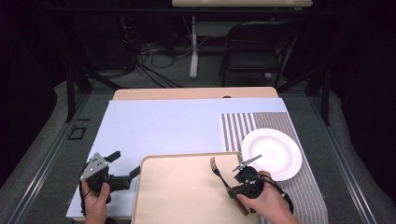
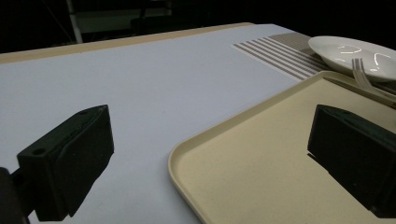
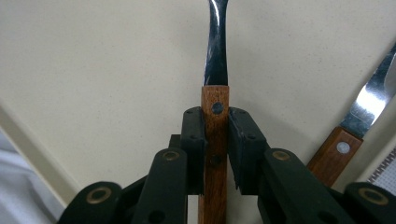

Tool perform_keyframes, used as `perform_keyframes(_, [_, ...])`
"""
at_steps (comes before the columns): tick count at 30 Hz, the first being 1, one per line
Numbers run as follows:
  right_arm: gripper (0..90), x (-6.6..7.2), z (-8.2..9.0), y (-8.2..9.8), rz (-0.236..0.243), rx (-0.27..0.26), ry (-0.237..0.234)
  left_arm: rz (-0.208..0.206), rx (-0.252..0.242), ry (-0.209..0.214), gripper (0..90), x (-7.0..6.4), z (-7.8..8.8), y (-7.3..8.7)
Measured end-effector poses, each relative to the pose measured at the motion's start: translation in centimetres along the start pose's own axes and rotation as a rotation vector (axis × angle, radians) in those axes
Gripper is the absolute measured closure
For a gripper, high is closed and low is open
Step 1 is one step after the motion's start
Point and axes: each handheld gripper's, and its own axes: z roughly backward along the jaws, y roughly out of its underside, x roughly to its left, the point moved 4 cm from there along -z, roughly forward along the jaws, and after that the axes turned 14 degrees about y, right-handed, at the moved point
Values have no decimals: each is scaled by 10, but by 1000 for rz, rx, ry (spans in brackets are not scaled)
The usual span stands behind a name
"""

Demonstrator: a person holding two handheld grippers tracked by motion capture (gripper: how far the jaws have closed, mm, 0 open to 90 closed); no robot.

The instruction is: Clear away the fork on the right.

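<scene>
My right claw squeezes a fork's wooden handle over the tray, low in the frame, near its right edge. My left claw gapes wide, holding nothing, by the tray's left rim. Upper left lies bare table.

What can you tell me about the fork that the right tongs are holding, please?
The fork has a shiny metal head with tines and a brown wooden handle with round metal rivets. The right tongs are shut on the handle, one pad on each side. It points away from the person, over the beige tray, with its tines near the white plate.
</scene>
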Motion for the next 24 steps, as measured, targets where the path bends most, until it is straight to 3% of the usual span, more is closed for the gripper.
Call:
perform_keyframes(4, [774,3,-4,-1,-18,35,13,0,8,4,4,0,0,0])
perform_keyframes(6, [773,3,-8,-1,-11,17,28,0,7,4,5,0,0,0])
perform_keyframes(7, [772,5,-12,-1,-32,-29,29,0,5,4,4,0,0,0])
perform_keyframes(8, [772,6,-14,-1,-38,-37,30,2,5,3,4,0,0,0])
perform_keyframes(10, [771,4,-8,2,20,96,68,1,6,4,4,0,0,0])
perform_keyframes(11, [771,5,-11,2,22,82,65,0,7,5,4,0,0,0])
perform_keyframes(13, [771,7,-17,1,-4,-6,59,0,8,5,4,0,0,0])
perform_keyframes(16, [769,7,-16,1,6,12,75,1,9,6,4,0,0,0])
perform_keyframes(17, [769,9,-18,1,-12,-21,72,1,9,6,4,0,0,0])
perform_keyframes(21, [747,8,-16,2,7,8,79,2,5,5,4,0,-1,0])
perform_keyframes(24, [705,9,-18,1,7,-38,73,0,5,4,4,0,0,0])
